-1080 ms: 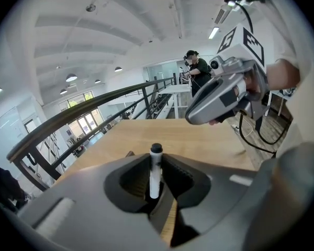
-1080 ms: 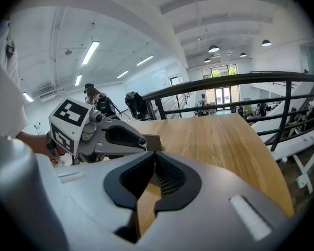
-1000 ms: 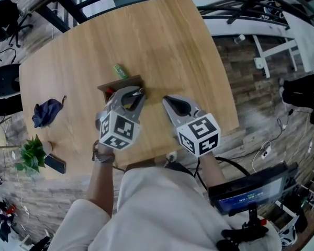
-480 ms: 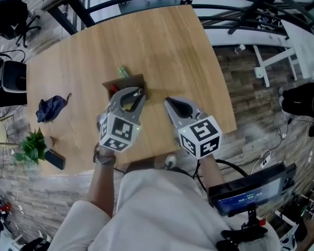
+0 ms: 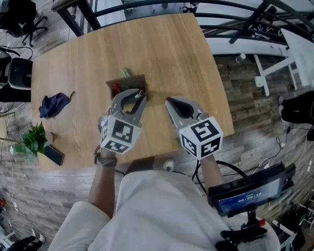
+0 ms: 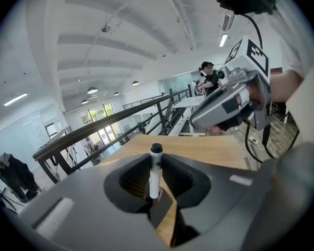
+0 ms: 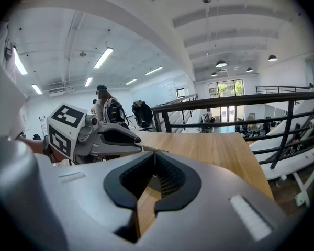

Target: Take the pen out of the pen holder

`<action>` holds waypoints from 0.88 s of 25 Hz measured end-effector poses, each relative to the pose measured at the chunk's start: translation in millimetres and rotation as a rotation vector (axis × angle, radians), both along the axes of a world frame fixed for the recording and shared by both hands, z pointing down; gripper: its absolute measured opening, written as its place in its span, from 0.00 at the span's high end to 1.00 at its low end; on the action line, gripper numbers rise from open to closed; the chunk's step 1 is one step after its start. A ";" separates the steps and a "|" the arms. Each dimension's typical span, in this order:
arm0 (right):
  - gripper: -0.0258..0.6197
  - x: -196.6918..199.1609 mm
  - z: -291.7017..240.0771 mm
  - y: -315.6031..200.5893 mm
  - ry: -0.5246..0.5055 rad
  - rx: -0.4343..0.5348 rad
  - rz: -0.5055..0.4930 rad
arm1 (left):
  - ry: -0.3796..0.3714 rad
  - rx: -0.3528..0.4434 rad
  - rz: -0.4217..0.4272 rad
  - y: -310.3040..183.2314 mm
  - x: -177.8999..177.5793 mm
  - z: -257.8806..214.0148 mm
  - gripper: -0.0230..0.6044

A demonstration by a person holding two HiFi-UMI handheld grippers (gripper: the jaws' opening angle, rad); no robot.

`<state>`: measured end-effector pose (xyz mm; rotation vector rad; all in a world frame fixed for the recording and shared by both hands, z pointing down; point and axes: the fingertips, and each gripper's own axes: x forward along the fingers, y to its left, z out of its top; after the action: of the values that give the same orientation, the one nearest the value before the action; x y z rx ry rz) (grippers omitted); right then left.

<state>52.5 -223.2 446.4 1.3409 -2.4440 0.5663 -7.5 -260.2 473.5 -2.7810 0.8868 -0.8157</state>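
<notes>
A white pen (image 6: 155, 172) with a black cap stands upright between the jaws of my left gripper (image 6: 155, 191), which is shut on it. In the head view the left gripper (image 5: 138, 94) hangs at the near right corner of the brown pen holder (image 5: 129, 81), where a red item (image 5: 115, 90) shows inside. My right gripper (image 5: 174, 103) hovers to the right of it over the wooden table (image 5: 167, 56), shut with nothing in it. The right gripper view shows its jaws (image 7: 155, 160) meeting, with the left gripper (image 7: 102, 136) beside it.
A small green object (image 5: 124, 72) lies just behind the holder. A dark blue cloth (image 5: 54, 104), a green plant (image 5: 29, 142) and a phone (image 5: 55, 155) are at the table's left. A black railing (image 5: 162, 3) runs beyond the far edge. A screen (image 5: 251, 189) sits near my right.
The head view has shifted slightly, so the table sits lower and more to the right in it. Both grippers hold about the same place by the holder.
</notes>
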 end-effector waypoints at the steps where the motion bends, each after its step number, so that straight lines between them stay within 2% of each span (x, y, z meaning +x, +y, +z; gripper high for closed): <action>1: 0.95 0.3 -2.0 0.2 0.001 0.004 -0.003 | 0.004 0.003 -0.005 0.8 0.4 -1.8 0.86; 22: 0.95 -6.7 -45.0 -0.7 0.023 0.128 -0.077 | 0.102 0.047 -0.124 11.4 -18.2 -38.9 0.86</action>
<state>45.7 -223.8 401.4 1.2865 -2.5379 0.3799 -25.6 -248.9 434.7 -2.7706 1.0901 -0.6649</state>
